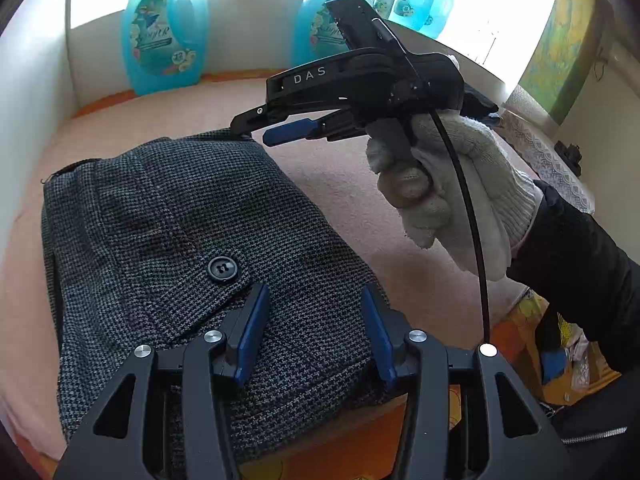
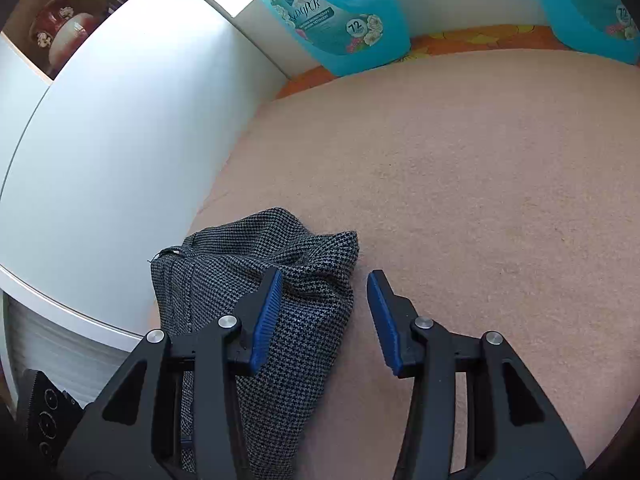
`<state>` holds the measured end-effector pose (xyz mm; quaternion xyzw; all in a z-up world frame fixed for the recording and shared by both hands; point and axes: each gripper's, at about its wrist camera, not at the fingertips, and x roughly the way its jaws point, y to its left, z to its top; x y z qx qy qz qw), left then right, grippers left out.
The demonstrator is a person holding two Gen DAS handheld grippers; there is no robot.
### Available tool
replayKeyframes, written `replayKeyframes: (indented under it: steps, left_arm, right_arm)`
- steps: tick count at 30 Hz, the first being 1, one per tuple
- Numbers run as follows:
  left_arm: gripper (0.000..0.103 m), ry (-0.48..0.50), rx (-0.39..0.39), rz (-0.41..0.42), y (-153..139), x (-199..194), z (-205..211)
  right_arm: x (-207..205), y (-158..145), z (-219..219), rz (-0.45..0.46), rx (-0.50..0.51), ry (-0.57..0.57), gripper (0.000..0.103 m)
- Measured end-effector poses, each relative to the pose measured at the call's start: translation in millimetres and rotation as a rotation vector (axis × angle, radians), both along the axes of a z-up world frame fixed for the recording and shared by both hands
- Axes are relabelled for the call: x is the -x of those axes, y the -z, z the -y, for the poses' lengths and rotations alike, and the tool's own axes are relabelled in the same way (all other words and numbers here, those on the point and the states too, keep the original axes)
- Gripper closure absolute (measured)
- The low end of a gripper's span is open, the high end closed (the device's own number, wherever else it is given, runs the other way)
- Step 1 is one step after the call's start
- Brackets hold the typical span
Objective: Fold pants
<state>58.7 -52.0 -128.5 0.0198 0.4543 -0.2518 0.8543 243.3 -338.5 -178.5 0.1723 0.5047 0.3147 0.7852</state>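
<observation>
The pants (image 1: 180,240) lie folded into a thick grey houndstooth bundle on the pink worktop (image 2: 480,180), near its left side, with a dark button (image 1: 221,269) facing up. Their left edge sits close to the white wall (image 2: 120,160); their near edge reaches the worktop's front, where an orange patterned cover (image 1: 340,432) shows. My left claw (image 1: 316,332) hangs over the bundle's near end, spread, with nothing pinched between the blue pads. My right claw (image 2: 324,316) is at the far right corner of the pants, also spread, one pad over the cloth and the other over bare worktop. To the right and beyond the pants the worktop lies open as far as the blue jugs (image 2: 336,12) along the back wall.
</observation>
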Motion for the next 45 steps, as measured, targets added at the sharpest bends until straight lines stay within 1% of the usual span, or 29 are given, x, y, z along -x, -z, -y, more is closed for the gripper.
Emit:
replayKeyframes:
  steps: [2, 3, 4, 6, 9, 11, 14, 16, 19, 24, 28, 29, 30, 31, 32, 35, 36, 37, 38, 41, 43, 44, 45]
  left_arm:
    - [0.057, 0.006, -0.002, 0.008, 1.2, 3.0, -1.3]
    - [0.057, 0.005, -0.002, 0.009, 1.8, 3.8, -1.9]
    - [0.057, 0.003, 0.004, 0.009, 2.5, 4.1, -2.3]
    - [0.057, -0.001, 0.012, 0.007, 5.7, 5.7, -3.2]
    - [0.057, -0.011, 0.022, 0.022, 13.3, 12.3, -4.6]
    - [0.056, -0.013, 0.023, 0.034, 13.5, 15.4, -5.2]
    - [0.057, -0.022, 0.035, 0.025, 8.6, 22.0, -8.1]
    - [0.057, -0.014, 0.033, 0.025, 2.4, 28.4, -12.1]
    - [0.057, -0.023, 0.028, 0.037, -9.1, 38.9, -21.2]
    - [0.057, -0.098, 0.017, 0.077, -29.1, 40.6, -49.7]
    - [0.057, -0.175, -0.008, 0.092, -36.0, 23.8, -74.1]
    - [0.057, -0.199, -0.001, 0.083, -35.2, 16.9, -81.1]
    - [0.057, -0.219, 0.016, 0.067, -33.7, 10.8, -88.8]
    - [0.056, -0.238, 0.029, 0.054, -31.7, 2.6, -96.8]
    - [0.051, -0.264, 0.036, 0.047, -29.0, -3.9, -104.4]
    - [0.049, -0.314, 0.079, -0.004, -17.1, -18.9, -123.8]
    - [0.044, -0.331, 0.095, -0.029, -11.7, -25.4, -129.0]
    - [0.041, -0.352, 0.11, -0.051, -6.3, -30.6, -134.3]
    - [0.039, -0.378, 0.112, -0.063, -1.9, -34.1, -139.6]
    - [0.039, -0.431, 0.109, -0.087, 8.4, -43.5, -150.6]
    - [0.039, -0.445, 0.113, -0.099, 13.2, -50.0, -154.7]
    - [0.038, -0.447, 0.114, -0.111, 16.3, -54.1, -155.9]
    - [0.034, -0.448, 0.112, -0.122, 19.6, -57.5, -156.4]
  right_arm:
    - [-6.8, 7.2, -1.0, -0.02, -0.027, 0.004, 0.056]
    - [-9.9, 9.6, -1.9, -0.031, -0.047, 0.002, 0.066]
    - [-12.8, 11.3, -2.5, -0.044, -0.071, -0.002, 0.072]
    - [-15.6, 8.2, -6.3, -0.032, -0.085, -0.001, 0.087]
    - [-16.8, -1.9, -17.2, 0.03, -0.024, -0.004, 0.092]
    - [-17.7, -2.4, -23.6, 0.037, 0.012, -0.004, 0.092]
    - [-17.2, -5.0, -22.6, 0.038, 0.022, 0.002, 0.092]
    - [-15.3, -9.8, -18.7, 0.04, 0.03, 0.011, 0.091]
    - [-7.4, -22.5, -9.9, 0.073, 0.051, 0.031, 0.085]
    - [22.0, -48.0, 0.9, 0.121, 0.054, 0.011, 0.084]
    - [55.5, -57.6, 5.9, 0.134, 0.066, -0.03, 0.082]
    - [63.5, -57.9, 7.1, 0.136, 0.077, -0.033, 0.075]
    - [70.8, -56.5, 9.0, 0.134, 0.077, -0.037, 0.061]
    - [76.9, -54.2, 10.7, 0.129, 0.072, -0.041, 0.054]
    - [83.1, -51.5, 12.2, 0.124, 0.072, -0.046, 0.049]
    - [94.7, -39.3, 15.6, 0.089, 0.062, -0.069, 0.048]
    - [96.6, -34.4, 15.8, 0.075, 0.058, -0.073, 0.048]
    - [97.8, -29.5, 15.8, 0.061, 0.058, -0.076, 0.048]
    - [98.4, -24.6, 15.5, 0.049, 0.056, -0.076, 0.048]
    - [96.3, -13.9, 12.0, 0.021, 0.042, -0.081, 0.048]
    - [93.4, -9.5, 8.7, 0.008, 0.04, -0.086, 0.048]
    - [91.4, -8.4, 6.2, 0.003, 0.037, -0.089, 0.048]
    - [89.5, -7.6, 3.8, 0.002, 0.037, -0.093, 0.048]
